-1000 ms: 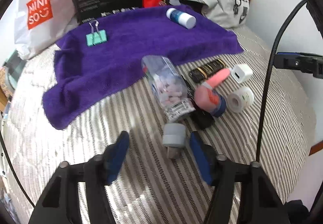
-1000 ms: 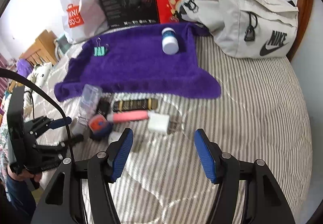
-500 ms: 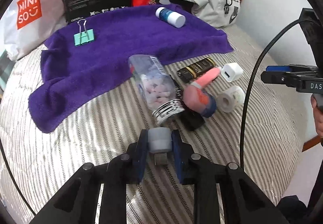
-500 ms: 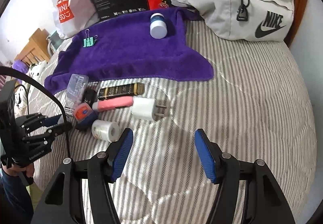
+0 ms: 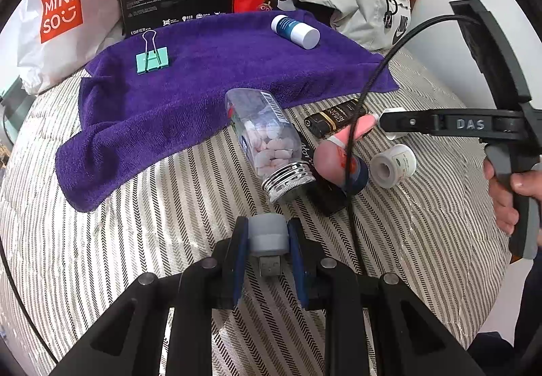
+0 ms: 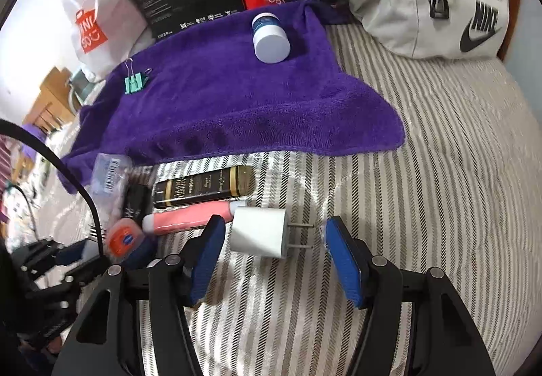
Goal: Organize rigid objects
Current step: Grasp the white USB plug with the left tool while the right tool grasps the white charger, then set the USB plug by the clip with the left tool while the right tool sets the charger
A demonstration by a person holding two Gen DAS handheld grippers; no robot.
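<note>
My left gripper (image 5: 267, 240) has its fingers clamped on the grey USB adapter (image 5: 267, 233), held just above the striped bed (image 5: 135, 240). It reads as light, stiff plastic. I judge the flat sides the right place to pinch, metal plug left free. My right gripper (image 6: 274, 240) stands wide around the white charger (image 6: 259, 237), not touching — smooth and boxy, so take the body, not the prongs. Only the left view shows the tape roll (image 5: 393, 165); only the right shows the charger's prongs.
</note>
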